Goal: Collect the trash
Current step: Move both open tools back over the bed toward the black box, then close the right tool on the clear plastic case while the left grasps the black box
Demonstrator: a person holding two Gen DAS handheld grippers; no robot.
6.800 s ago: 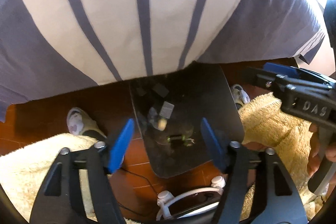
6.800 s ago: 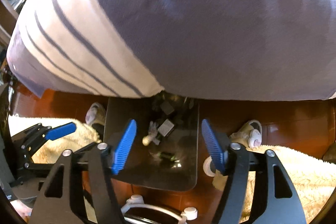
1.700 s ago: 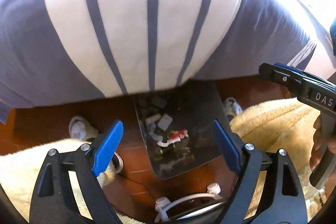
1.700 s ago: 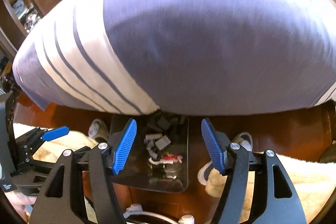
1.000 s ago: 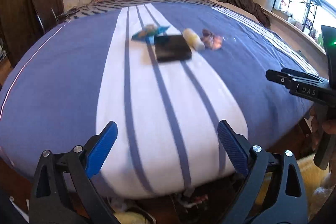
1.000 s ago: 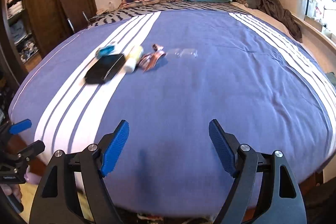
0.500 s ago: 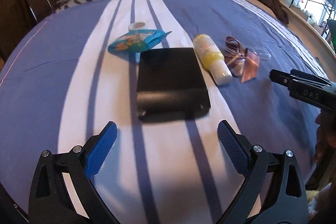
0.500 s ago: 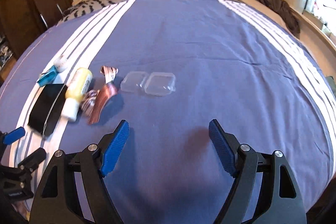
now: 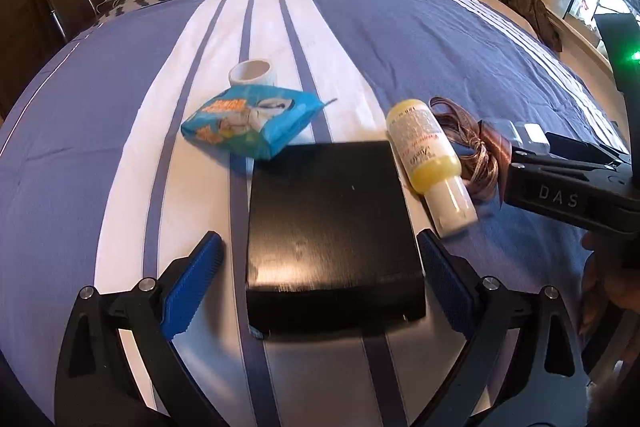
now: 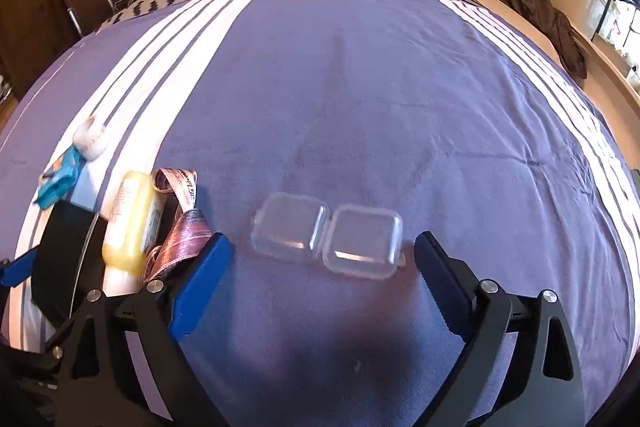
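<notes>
Bedroom, striped blue bedspread as work surface. Clear hinged plastic container lying open flat, dead ahead of right hand-held gripper, jaws opening wide, nothing between them, likely sized to span it. Black flat box framed by left hand-held gripper, jaws apart, empty. Beyond: yellow lotion bottle touching box edge, ribbon tangle, blue snack packet, white tape roll.
</notes>
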